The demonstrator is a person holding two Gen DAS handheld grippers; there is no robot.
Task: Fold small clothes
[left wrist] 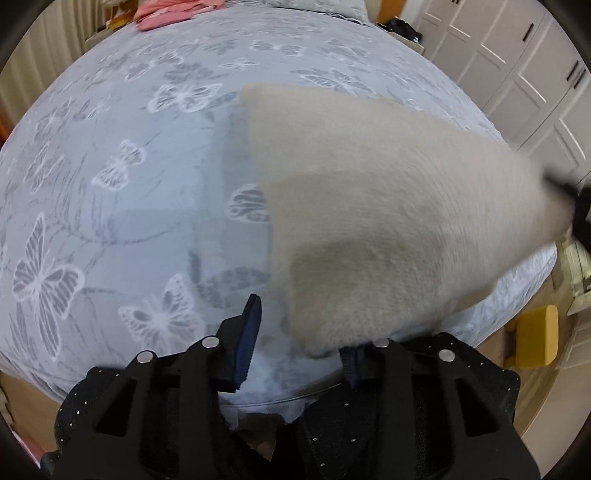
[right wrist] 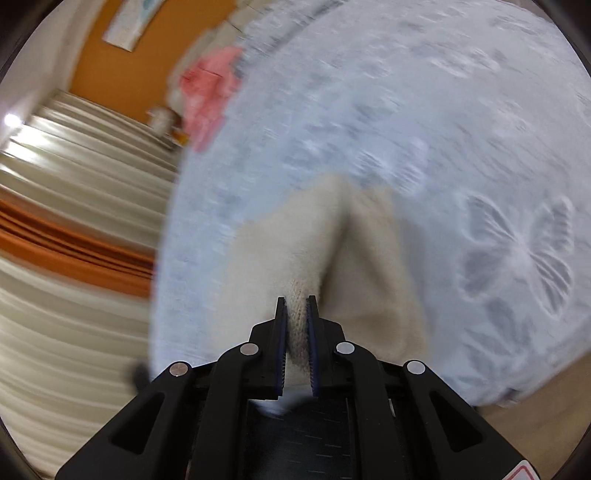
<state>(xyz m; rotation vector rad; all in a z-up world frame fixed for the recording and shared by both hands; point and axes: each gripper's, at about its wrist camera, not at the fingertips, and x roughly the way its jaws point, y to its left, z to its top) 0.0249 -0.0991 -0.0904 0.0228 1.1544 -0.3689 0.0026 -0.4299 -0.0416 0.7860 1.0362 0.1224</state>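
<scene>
A cream knitted garment point(left wrist: 388, 206) hangs blurred above the butterfly-print bed point(left wrist: 110, 184), stretched toward the right edge of the left wrist view where my right gripper point(left wrist: 576, 195) holds its corner. My left gripper point(left wrist: 299, 332) is open; the garment's lower edge drapes over its right finger, the left finger point(left wrist: 249, 332) is bare. In the right wrist view my right gripper point(right wrist: 296, 310) is shut on a bunched fold of the cream garment point(right wrist: 332, 258), which trails down onto the bed point(right wrist: 443, 129).
A pink garment point(left wrist: 173, 11) lies at the bed's far edge, also in the right wrist view point(right wrist: 210, 92). White wardrobe doors point(left wrist: 517, 55) stand to the right. A yellow stool point(left wrist: 535, 336) stands on the floor. Curtains point(right wrist: 74, 221) hang left of the bed.
</scene>
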